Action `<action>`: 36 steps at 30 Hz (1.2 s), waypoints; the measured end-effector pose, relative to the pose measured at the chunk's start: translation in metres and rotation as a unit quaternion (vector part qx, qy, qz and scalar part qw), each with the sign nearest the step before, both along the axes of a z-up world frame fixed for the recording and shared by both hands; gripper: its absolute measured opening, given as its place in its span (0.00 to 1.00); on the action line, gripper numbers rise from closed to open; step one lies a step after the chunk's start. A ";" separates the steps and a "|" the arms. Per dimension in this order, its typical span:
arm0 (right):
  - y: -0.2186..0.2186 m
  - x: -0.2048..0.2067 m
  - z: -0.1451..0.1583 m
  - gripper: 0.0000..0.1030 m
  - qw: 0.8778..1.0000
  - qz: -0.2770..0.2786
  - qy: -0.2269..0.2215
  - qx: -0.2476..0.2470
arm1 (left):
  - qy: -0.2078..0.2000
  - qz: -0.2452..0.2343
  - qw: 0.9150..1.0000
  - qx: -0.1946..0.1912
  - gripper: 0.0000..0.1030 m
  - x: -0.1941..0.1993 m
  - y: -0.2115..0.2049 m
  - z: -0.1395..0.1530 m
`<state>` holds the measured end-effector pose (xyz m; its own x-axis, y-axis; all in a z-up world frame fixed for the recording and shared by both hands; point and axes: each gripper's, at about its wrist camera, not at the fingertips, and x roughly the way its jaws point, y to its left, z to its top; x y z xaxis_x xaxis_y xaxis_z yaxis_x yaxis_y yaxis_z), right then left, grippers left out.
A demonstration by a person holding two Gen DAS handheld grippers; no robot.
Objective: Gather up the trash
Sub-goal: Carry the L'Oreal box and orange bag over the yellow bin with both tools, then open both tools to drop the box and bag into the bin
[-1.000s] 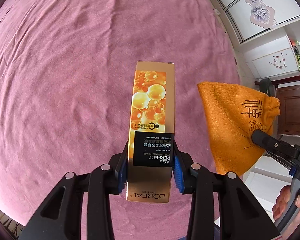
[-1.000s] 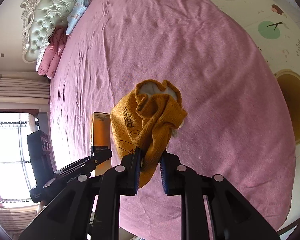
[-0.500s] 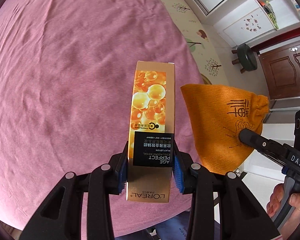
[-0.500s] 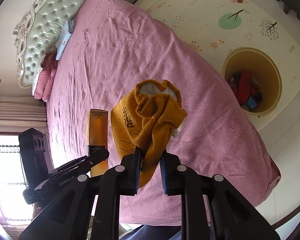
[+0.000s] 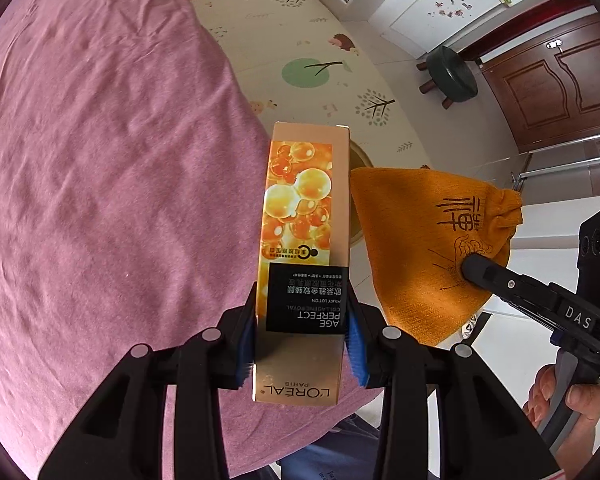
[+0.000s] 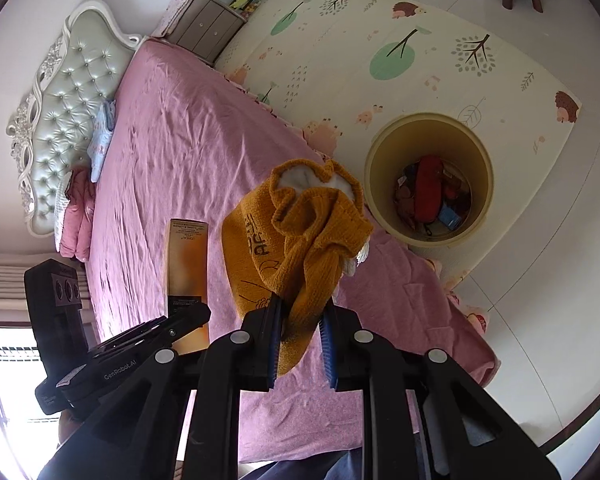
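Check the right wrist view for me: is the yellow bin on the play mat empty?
No, the yellow bin already holds several items, including a red object and something blue at its bottom.

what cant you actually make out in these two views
- Left wrist view: the bin is almost wholly hidden behind the lotion box and orange pouch.
- Right wrist view: items inside the yellow bin are too small and jumbled to identify.
- Both views: what the pouch holds; its cloth covers it.
- Right wrist view: the box's base hides behind the left tongs.
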<state>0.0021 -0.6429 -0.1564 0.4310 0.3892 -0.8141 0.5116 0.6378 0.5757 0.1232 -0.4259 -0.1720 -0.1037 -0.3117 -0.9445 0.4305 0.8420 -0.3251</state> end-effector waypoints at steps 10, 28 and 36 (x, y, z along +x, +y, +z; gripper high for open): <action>-0.060 0.017 -0.007 0.17 1.000 -0.029 -0.003 -0.010 | -0.001 -0.028 1.000 0.003 0.37 0.027 -0.076 -0.008; -0.123 0.049 -0.041 0.20 0.997 -0.061 0.029 -0.028 | 0.006 -0.075 0.997 0.026 0.37 0.073 -0.164 -0.051; -0.139 0.052 -0.044 0.31 0.996 -0.083 0.035 -0.026 | -0.026 -0.081 0.996 0.039 0.69 0.086 -0.179 -0.048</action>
<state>0.0543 -0.7822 -0.2001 0.4268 0.2743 -0.8617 0.6508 0.5685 0.5033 0.2095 -0.6050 -0.2202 -0.0974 -0.2194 -0.9708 0.5778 0.7818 -0.2346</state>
